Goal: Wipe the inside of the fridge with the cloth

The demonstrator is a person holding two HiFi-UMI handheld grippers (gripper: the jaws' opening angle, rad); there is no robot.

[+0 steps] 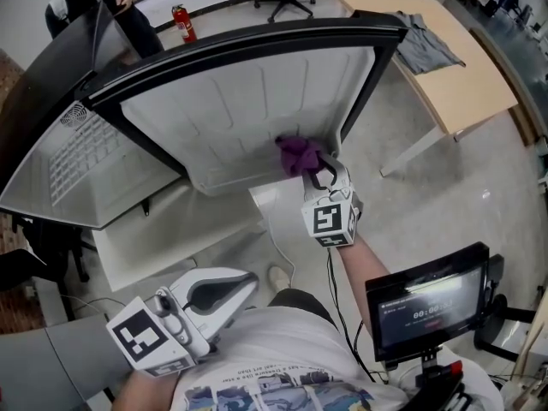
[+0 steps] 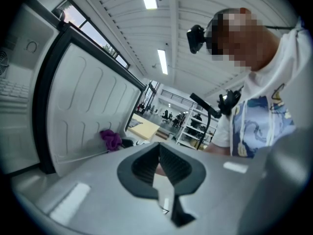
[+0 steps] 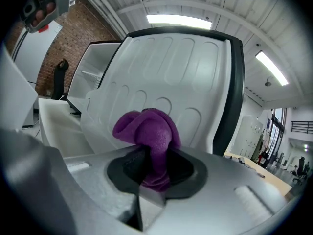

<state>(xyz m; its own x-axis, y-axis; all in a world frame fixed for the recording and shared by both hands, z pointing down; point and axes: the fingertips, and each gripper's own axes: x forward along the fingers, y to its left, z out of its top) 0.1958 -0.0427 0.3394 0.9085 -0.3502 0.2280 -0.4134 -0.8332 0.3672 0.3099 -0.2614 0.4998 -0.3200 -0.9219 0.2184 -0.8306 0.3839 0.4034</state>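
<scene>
Step in hand: wiping, on the door side. Right gripper (image 1: 320,171) is clamped on the purple cloth (image 1: 300,154), with the wad bunched up out of the jaws. The cloth is at or against the white door liner (image 1: 248,101), at the liner's lower edge near the corner by the black frame. Actual contact can't be confirmed from here; the right gripper view puts it very close.

Left gripper (image 1: 241,282) is idle low by the person's torso. Its jaws are together with nothing between them.

Containers:
- Door liner: ribbed moulded panel, no bins or bottles visible on it.
- Fridge compartment (image 1: 77,157), left of the door: white walls and a vent grille. The right gripper view shows a shelf edge. No contents visible, but much of it is out of view.

Next move, my read: press the cloth flat on the liner and sweep along the ribs, away from that corner. Keep the grip tight so the wad doesn't pull out. The compartment itself looks not yet done.
</scene>
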